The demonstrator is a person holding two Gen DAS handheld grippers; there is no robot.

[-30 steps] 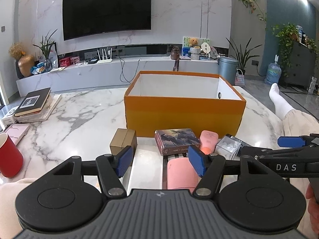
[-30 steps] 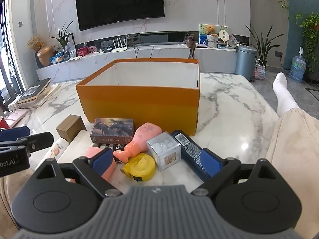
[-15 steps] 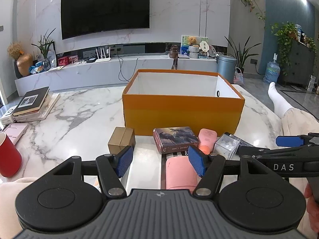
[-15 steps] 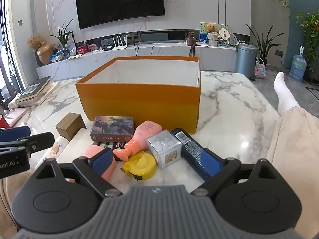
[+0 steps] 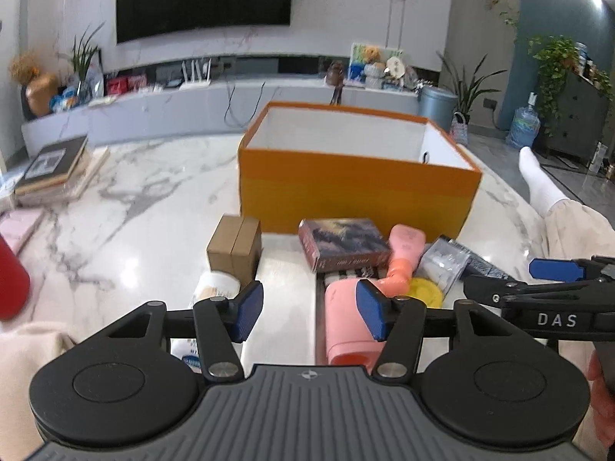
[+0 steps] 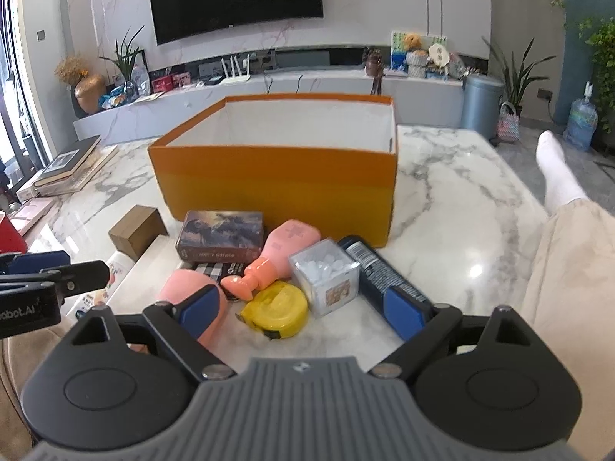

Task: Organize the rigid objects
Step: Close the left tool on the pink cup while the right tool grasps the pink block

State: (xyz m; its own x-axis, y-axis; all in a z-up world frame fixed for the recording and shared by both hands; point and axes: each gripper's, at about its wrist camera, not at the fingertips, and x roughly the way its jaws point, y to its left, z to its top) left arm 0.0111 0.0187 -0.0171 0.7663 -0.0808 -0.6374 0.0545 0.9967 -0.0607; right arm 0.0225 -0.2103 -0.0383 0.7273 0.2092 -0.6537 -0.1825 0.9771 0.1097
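An open orange box (image 5: 357,196) (image 6: 276,184) stands on the marble table. In front of it lie a brown carton (image 5: 234,246), a picture card box (image 6: 221,234), a pink bottle (image 6: 276,257), a clear cube box (image 6: 326,274), a dark tube (image 6: 380,272), a pink cylinder (image 5: 346,319) and a yellow tape measure (image 6: 278,311). My left gripper (image 5: 309,315) hangs over the near table edge, jaws closing, with nothing between them. My right gripper (image 6: 303,313) is above the tape measure, jaws closing but wide, touching nothing.
A stack of books (image 5: 54,169) and a red cup (image 5: 9,288) sit at the table's left. A person's leg with a white sock (image 6: 557,176) rests along the right edge. A white tube (image 5: 213,288) lies by the brown carton.
Both grippers' jaws have narrowed a little. Both views have tipped slightly downward, so the orange box sits higher in the picture. No object has moved.
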